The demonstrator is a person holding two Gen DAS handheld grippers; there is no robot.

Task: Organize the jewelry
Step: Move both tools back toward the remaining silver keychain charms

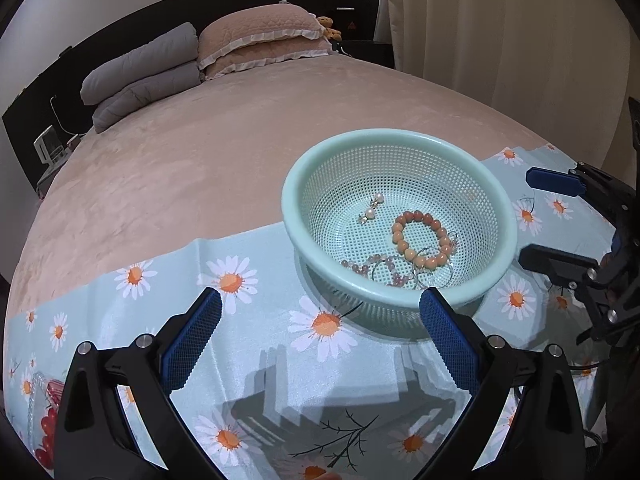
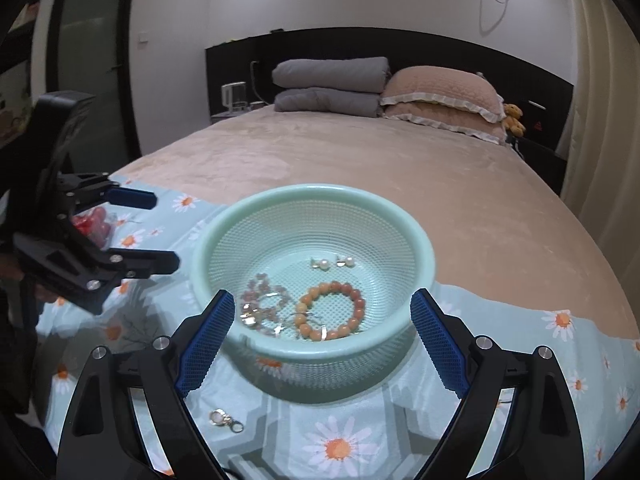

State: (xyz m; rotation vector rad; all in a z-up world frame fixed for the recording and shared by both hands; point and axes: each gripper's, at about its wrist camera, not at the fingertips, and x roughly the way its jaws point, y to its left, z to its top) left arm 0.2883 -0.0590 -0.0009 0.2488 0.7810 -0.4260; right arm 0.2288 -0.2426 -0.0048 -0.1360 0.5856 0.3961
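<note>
**Loose ring-charm waits outside the basket as both grippers hover empty**

A mint-green mesh basket (image 2: 316,216) sits on a daisy-print cloth (image 2: 500,364) spread over the foot of a bed (image 2: 360,160), already holding most of the jewelry: an orange bead bracelet (image 2: 332,312) near the centre, a pink bead strand tangled with silver hoops (image 2: 260,300) at about 9 o'clock from it, and a pair of pearl earrings (image 2: 332,263) toward 12 o'clock. One small silver charm (image 2: 225,419) lies on the cloth outside the basket, at roughly 7 o'clock from it in the right wrist view, just beside the right gripper's left finger. A red beaded piece (image 1: 46,432) also rests on the cloth at the left camera's 8 o'clock edge.

The right gripper (image 2: 322,332) is spread wide and carries nothing, its fingers straddling the basket's near rim, angled down and forward. The left gripper (image 1: 320,328) is likewise released and empty, aimed at the cloth short of the basket, which lies at its 1 o'clock.

Judged from here, the charm is the likely next pick. Doing it well would mean drawing the right gripper back and down, centring the pads over the flat piece, and pinching low without bunching the slippery cloth.
</note>
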